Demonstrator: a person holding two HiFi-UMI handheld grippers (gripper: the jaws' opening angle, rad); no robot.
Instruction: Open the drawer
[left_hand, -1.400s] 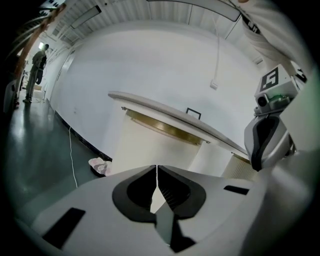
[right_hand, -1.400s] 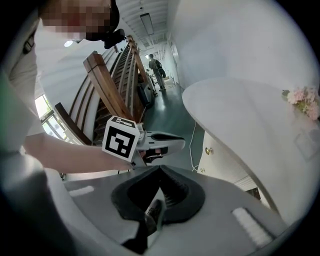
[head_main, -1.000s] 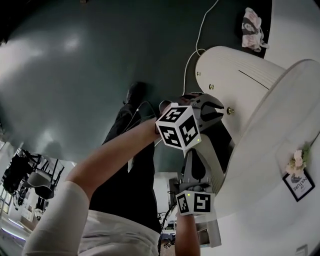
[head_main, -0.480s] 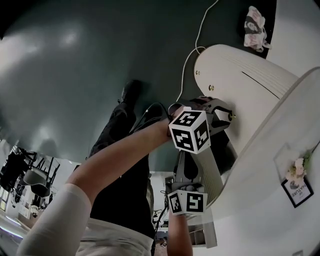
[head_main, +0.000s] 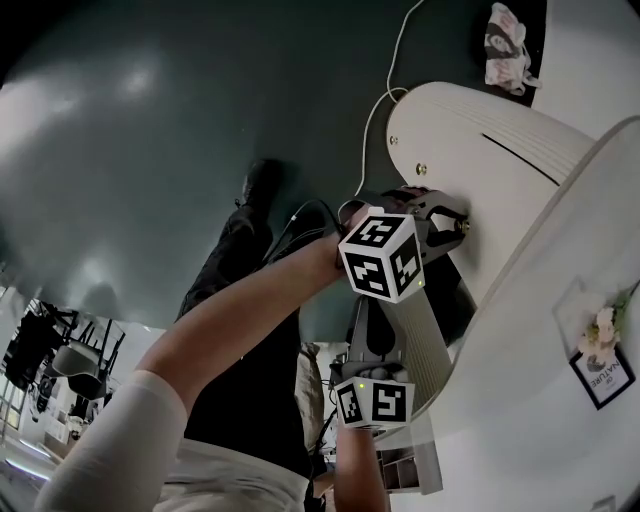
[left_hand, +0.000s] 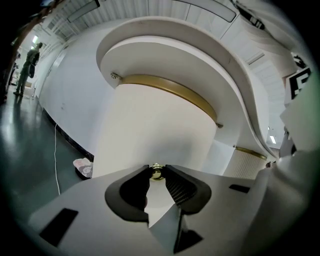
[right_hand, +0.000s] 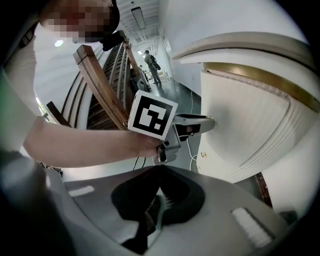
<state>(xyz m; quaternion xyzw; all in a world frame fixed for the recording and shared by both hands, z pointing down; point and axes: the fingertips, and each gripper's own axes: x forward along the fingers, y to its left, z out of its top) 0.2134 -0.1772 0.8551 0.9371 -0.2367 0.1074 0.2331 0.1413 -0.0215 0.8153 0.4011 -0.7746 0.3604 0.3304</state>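
Observation:
The drawer front (left_hand: 160, 125) is a white curved panel of a rounded cabinet (head_main: 500, 170), with a small brass knob (left_hand: 157, 173). My left gripper (left_hand: 156, 168) is level with the knob; its jaws are closing and both tips press on the knob's sides. In the head view the left gripper (head_main: 455, 222) reaches the knob (head_main: 463, 225) from the left, its marker cube (head_main: 380, 256) behind it. My right gripper (right_hand: 159, 197) is shut on nothing, held below and short of the left one, pointing down; its marker cube (head_main: 375, 402) shows in the head view.
Two more brass knobs (head_main: 421, 170) (head_main: 394, 141) sit further along the cabinet front. A white cable (head_main: 385, 100) runs over the dark floor, with a crumpled cloth (head_main: 505, 45) beyond. A small framed picture with flowers (head_main: 600, 365) rests on the cabinet top. Wooden furniture (right_hand: 105, 95) stands behind.
The left gripper moved right up to the brass knob, spread its jaws and has now drawn them in round it. The right gripper sank slightly.

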